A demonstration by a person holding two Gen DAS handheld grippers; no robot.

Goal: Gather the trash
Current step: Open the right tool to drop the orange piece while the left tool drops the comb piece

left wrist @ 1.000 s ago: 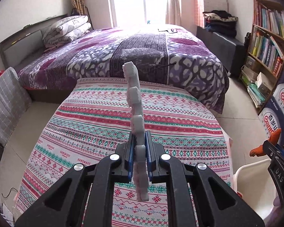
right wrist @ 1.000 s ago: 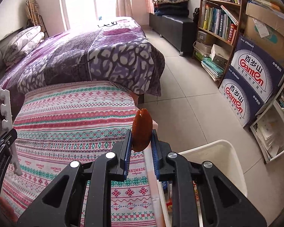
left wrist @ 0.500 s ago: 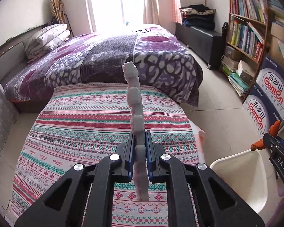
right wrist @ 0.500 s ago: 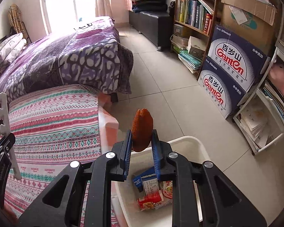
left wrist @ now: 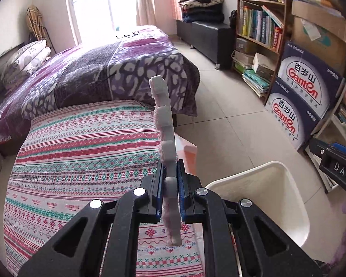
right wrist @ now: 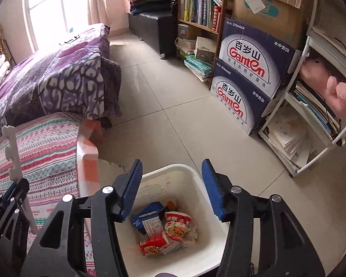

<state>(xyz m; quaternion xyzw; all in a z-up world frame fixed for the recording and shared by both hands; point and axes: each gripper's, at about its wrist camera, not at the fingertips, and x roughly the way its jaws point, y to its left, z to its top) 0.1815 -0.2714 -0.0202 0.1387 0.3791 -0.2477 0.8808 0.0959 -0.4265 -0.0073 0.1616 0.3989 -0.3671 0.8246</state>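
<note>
My left gripper [left wrist: 170, 184] is shut on a white notched foam strip [left wrist: 165, 124] that stands upright above the patterned tablecloth [left wrist: 80, 161]; the strip also shows in the right wrist view [right wrist: 12, 152]. My right gripper [right wrist: 171, 184] is open and empty, directly above the white trash bin [right wrist: 196, 180]. Inside the bin lie snack wrappers [right wrist: 170, 233], a blue packet [right wrist: 147, 214] and a small orange piece [right wrist: 171, 205]. The bin also shows at lower right in the left wrist view [left wrist: 288, 198].
A purple bed [right wrist: 46, 76] lies beyond the table. Blue water cartons [right wrist: 249, 73], a bookshelf [right wrist: 200, 7] and a white wire rack [right wrist: 311, 115] stand along the right wall. A tiled floor [right wrist: 173, 115] lies between.
My right gripper swung right over the bin and opened, letting go of the orange-brown piece. My left gripper moved right toward the bin, still holding the foam strip.
</note>
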